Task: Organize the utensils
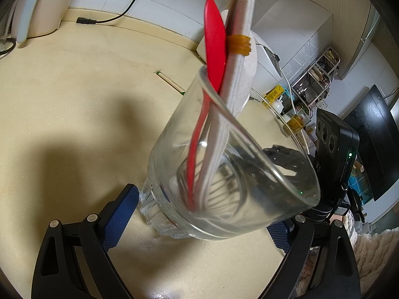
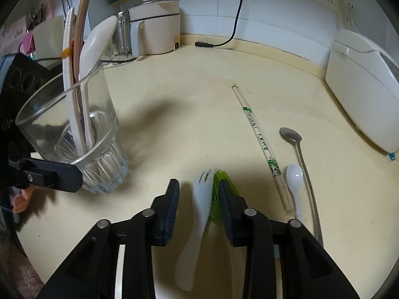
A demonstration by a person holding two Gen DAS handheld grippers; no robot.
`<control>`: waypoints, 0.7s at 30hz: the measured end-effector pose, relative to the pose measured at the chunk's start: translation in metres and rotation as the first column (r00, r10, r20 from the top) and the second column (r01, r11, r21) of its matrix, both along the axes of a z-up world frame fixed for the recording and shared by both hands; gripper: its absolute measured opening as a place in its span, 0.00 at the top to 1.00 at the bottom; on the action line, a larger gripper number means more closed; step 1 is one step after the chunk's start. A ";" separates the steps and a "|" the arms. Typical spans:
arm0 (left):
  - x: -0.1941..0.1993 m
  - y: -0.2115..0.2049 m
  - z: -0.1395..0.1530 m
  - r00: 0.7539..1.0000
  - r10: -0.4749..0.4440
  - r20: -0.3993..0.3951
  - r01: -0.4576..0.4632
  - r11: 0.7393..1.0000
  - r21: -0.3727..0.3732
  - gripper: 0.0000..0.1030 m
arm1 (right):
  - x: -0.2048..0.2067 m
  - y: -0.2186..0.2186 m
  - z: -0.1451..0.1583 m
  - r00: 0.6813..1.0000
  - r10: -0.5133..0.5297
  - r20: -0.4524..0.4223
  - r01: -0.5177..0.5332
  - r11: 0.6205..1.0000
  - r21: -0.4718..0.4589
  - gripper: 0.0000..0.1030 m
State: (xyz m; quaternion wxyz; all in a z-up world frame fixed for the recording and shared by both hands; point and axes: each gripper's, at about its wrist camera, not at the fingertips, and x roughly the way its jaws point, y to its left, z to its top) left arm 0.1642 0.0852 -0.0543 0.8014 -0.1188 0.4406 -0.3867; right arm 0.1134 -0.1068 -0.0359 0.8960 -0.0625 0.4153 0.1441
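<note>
Cream worktop (image 2: 189, 104) carrying loose utensils and small appliances.

A ribbed glass (image 2: 74, 134) stands on it at left; wrapped chopsticks (image 2: 261, 144), a metal spoon (image 2: 299, 154), a small white spoon (image 2: 294, 182), a white spork (image 2: 199, 199) and something green (image 2: 219, 189), perhaps another utensil, lie flat. A white appliance (image 2: 361, 87), a cream cooker (image 2: 154, 25) and a black plug (image 2: 203, 44) sit along the back.
</note>
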 end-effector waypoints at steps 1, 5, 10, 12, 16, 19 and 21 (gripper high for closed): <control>0.000 0.000 0.000 1.000 0.000 0.000 0.000 1.000 0.000 0.07 | 0.000 0.000 0.000 1.000 0.001 0.004 -0.001 1.000 -0.014 0.79; 0.000 0.000 0.000 1.000 0.000 0.000 0.000 1.000 0.000 0.07 | -0.002 0.000 0.000 1.000 0.006 0.009 -0.006 1.000 -0.014 0.90; 0.000 0.000 0.000 1.000 0.000 0.000 0.000 1.000 0.000 0.07 | -0.010 0.001 0.007 0.998 0.045 0.047 -0.047 0.998 0.041 0.93; 0.000 0.000 0.000 1.000 0.000 0.000 0.000 1.000 0.000 0.07 | -0.010 0.000 0.009 0.997 0.069 0.032 -0.072 0.993 0.093 0.92; 0.000 0.000 0.000 1.000 0.000 0.000 0.000 1.000 0.000 0.07 | -0.009 -0.005 0.008 0.998 0.057 0.015 -0.058 0.991 0.117 0.92; 0.000 0.000 0.000 1.000 0.000 0.000 0.000 1.000 0.000 0.07 | -0.008 -0.005 0.006 0.999 0.049 -0.002 -0.049 0.997 0.066 0.83; 0.000 0.000 0.000 1.000 0.000 0.000 0.000 1.000 0.000 0.07 | -0.009 0.002 0.001 0.998 0.060 -0.009 -0.060 0.998 0.011 0.77</control>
